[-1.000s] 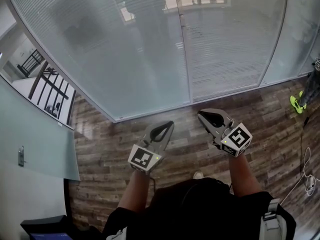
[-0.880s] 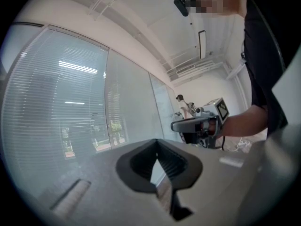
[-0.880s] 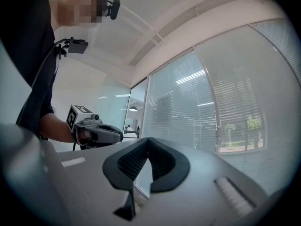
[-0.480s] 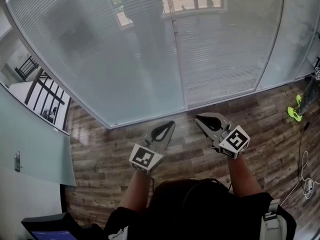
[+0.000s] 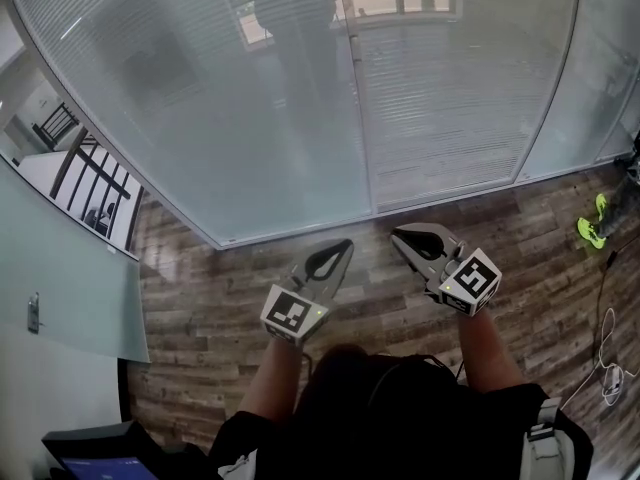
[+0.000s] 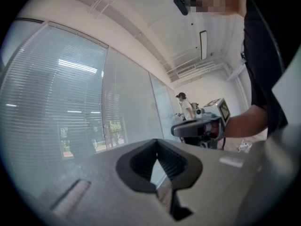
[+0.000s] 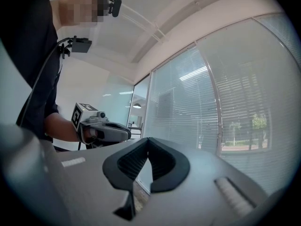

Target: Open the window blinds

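Head view shows both grippers held side by side above the wooden floor (image 5: 200, 308), near its edge at the foot of the glass wall. The left gripper (image 5: 338, 250) has its jaws together with nothing between them. The right gripper (image 5: 402, 234) is likewise closed and empty. The window blinds (image 5: 440, 98) hang lowered behind the glass ahead, apart from both grippers.
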